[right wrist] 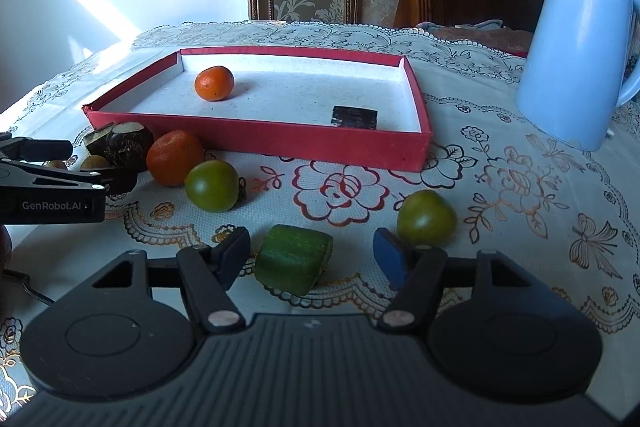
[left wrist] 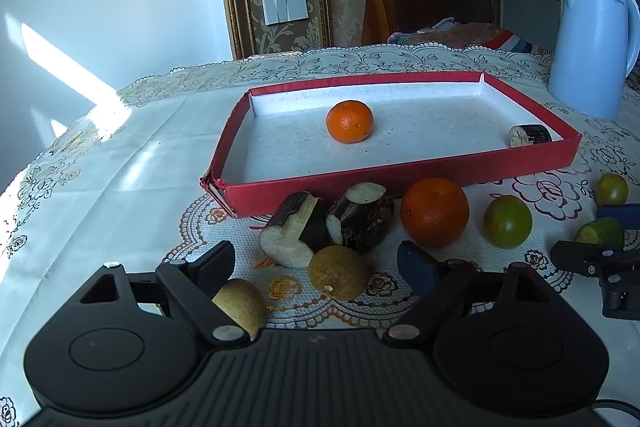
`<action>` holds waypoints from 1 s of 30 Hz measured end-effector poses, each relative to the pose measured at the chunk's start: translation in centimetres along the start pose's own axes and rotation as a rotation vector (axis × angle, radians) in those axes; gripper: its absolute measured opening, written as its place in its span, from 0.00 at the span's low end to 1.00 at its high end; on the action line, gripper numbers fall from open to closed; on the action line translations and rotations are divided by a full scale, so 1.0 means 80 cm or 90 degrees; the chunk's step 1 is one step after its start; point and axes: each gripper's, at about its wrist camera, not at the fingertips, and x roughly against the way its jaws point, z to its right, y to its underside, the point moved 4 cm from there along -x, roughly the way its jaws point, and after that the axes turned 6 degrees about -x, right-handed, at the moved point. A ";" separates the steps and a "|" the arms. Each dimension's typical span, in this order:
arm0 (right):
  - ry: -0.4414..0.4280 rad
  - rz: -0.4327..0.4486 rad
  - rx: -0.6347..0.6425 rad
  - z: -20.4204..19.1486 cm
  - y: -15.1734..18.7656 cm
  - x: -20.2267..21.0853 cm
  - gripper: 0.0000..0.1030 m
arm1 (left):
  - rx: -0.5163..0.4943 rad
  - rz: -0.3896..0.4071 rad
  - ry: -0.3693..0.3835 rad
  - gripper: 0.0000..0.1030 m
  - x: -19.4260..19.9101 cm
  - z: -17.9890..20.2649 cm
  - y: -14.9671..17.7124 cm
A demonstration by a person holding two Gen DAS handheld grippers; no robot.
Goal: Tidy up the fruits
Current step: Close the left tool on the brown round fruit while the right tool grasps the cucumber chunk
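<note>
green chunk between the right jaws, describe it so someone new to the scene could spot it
Start at the red tray on the flowered tablecloth and come toward the camera, past two round green fruits. The green chunk lies between the right gripper jaws: blocky with a flat cut face, not round like its neighbours.

Glossy plastic kettle [right wrist: 576,47] — embroidered cloth tablecloth [right wrist: 500,187].

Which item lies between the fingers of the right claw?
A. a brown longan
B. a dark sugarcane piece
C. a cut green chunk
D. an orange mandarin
C: the cut green chunk sits on the tablecloth between the open fingers of the right claw, with a gap visible on either side.
</note>
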 end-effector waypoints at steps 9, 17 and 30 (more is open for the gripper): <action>0.001 0.002 0.000 0.001 0.001 0.000 0.63 | -0.004 0.013 -0.008 0.57 0.005 0.001 -0.001; 0.000 0.002 -0.002 0.001 0.001 0.001 0.63 | -0.007 0.020 -0.005 0.48 0.009 0.002 -0.001; -0.002 0.007 -0.004 0.002 0.001 0.001 0.57 | -0.025 0.028 0.003 0.32 0.012 0.010 0.000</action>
